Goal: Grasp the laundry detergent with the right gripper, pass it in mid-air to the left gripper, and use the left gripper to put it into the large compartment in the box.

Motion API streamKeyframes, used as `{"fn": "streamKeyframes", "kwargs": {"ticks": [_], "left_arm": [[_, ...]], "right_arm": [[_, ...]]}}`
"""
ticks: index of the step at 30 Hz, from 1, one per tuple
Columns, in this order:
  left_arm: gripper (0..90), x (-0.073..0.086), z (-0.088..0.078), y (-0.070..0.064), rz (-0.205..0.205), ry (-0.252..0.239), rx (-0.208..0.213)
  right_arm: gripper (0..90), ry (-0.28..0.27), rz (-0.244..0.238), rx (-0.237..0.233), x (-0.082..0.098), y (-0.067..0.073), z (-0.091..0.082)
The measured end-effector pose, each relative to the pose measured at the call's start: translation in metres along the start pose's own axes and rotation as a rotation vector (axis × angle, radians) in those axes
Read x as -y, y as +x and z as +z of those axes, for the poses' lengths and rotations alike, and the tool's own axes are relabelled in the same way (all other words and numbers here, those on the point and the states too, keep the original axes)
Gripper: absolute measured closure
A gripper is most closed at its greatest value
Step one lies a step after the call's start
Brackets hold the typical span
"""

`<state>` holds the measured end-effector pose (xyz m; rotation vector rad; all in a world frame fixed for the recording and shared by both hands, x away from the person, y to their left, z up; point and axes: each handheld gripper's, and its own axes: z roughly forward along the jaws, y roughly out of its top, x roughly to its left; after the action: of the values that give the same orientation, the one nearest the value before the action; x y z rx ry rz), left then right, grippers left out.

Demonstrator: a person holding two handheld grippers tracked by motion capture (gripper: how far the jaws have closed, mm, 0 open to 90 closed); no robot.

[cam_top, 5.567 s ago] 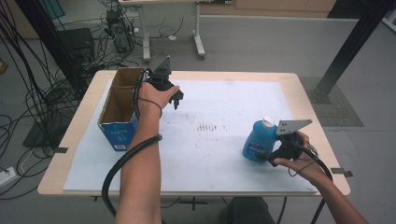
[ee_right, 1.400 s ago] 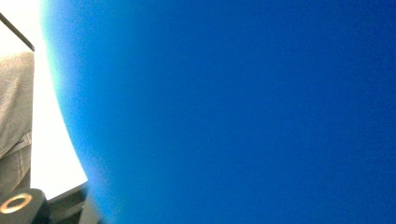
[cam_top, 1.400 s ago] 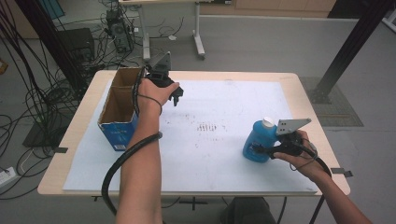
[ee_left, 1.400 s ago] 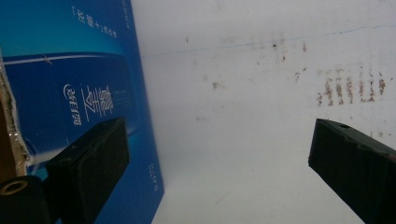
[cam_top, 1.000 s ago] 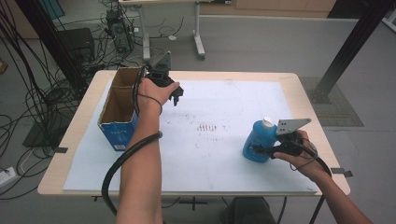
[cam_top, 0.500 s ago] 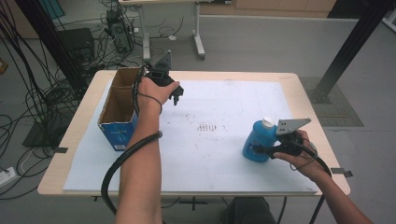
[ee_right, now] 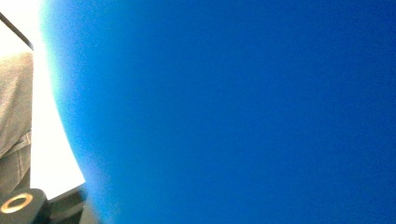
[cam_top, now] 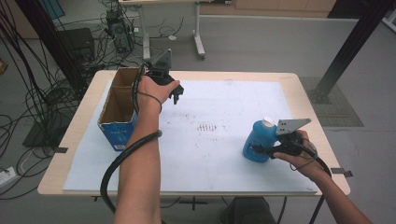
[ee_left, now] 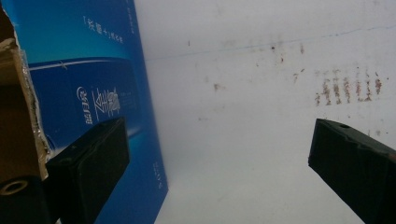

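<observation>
Nearest the person, at the right of the high view, the right gripper (cam_top: 261, 150) is seen clamped on the blue bottle (cam_top: 258, 142), which stands upright on the white sheet (cam_top: 224, 154) with its white cap (cam_top: 267, 122) on top. In the right gripper view the bottle's blue wall (ee_right: 233, 112) is pressed right up to the camera; no label can be read on it.

Farther off, at the left, the left gripper (cam_top: 175, 97) is held released just beside the open box (cam_top: 117, 112), its jaws set wide apart with nothing between them. In the left gripper view the box's blue side (ee_left: 93, 74) is printed with white East Asian characters, too small to be read with certainty; its torn brown rim (ee_left: 18, 93) is seen at the left edge. The sheet is marked by rows of small brownish stains (ee_left: 348, 86).

The sheet is laid on a pale wooden table (cam_top: 308, 107). Beyond it, a grey floor (cam_top: 261, 42) is strewn with black cables (cam_top: 42, 93), and another table's white legs (cam_top: 198, 28) are seen.
</observation>
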<state>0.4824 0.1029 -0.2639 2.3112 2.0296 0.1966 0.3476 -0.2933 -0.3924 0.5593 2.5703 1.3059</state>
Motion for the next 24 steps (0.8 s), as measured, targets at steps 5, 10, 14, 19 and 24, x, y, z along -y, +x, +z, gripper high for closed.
{"fn": "streamKeyframes", "kwargs": {"ticks": [5, 10, 14, 19, 24], "left_arm": [[5.9, 0.000, 0.000, 0.000, -0.001, 0.003, -0.003], [5.9, -0.001, -0.002, 0.000, 0.004, -0.001, -0.004], [5.9, -0.002, -0.003, -0.001, 0.005, -0.003, 0.000], [6.0, -0.002, -0.006, -0.002, 0.010, -0.008, 0.002], [6.1, -0.002, -0.011, -0.001, 0.021, -0.018, 0.001]], "right_arm": [[44.7, -0.001, -0.001, -0.001, 0.000, 0.000, 0.000], [45.6, 0.002, 0.001, 0.003, -0.001, 0.000, 0.000], [45.6, 0.000, 0.005, 0.008, 0.000, 0.001, 0.000], [45.6, 0.009, 0.003, 0.016, -0.002, 0.003, 0.000], [45.4, 0.026, 0.013, 0.018, -0.005, 0.004, 0.001]]}}
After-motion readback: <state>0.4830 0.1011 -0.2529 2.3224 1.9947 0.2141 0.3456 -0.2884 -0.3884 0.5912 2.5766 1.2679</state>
